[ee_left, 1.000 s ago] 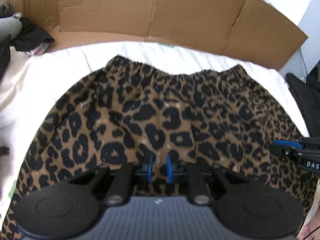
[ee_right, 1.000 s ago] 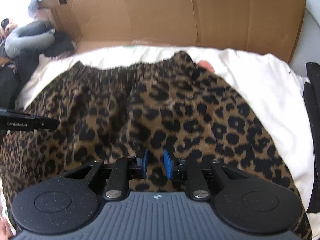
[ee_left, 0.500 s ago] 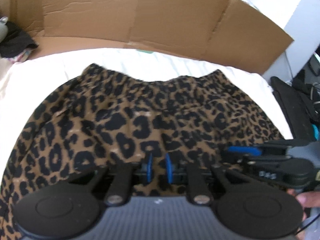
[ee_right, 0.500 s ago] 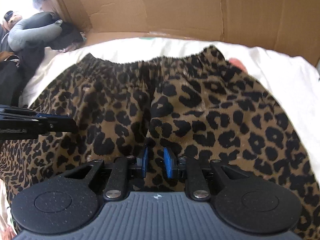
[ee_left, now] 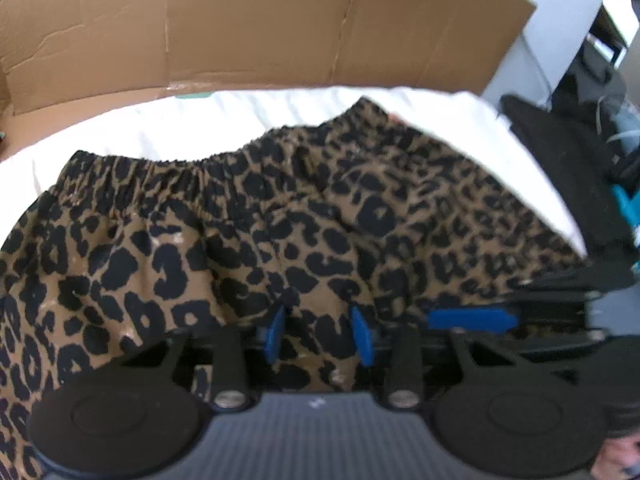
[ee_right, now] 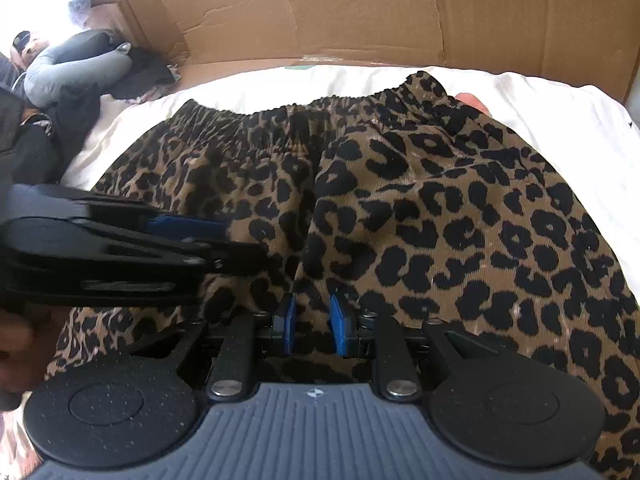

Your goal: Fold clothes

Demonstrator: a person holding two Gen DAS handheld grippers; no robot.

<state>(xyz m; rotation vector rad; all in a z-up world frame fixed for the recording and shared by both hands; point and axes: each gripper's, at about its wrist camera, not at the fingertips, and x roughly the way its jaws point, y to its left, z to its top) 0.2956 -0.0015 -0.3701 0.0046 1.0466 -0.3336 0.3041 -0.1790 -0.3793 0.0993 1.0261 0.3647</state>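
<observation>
Your left gripper (ee_left: 318, 334) and right gripper (ee_right: 312, 328) sit side by side, each pinching the near hem of the leopard skirt (ee_right: 420, 216) on the white sheet (ee_right: 560, 120). Its waistband reaches toward the sheet's far edge, below the cardboard (ee_right: 360, 12), with dark clothes (ee_right: 72, 92) off the far-left corner. The left view is blurred, and the grippers hide the hem.

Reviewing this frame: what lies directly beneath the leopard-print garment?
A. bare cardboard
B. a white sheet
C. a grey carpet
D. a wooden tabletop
B: the leopard-print garment is spread on a white sheet, which shows around its waistband and sides; the cardboard only stands behind it.
</observation>
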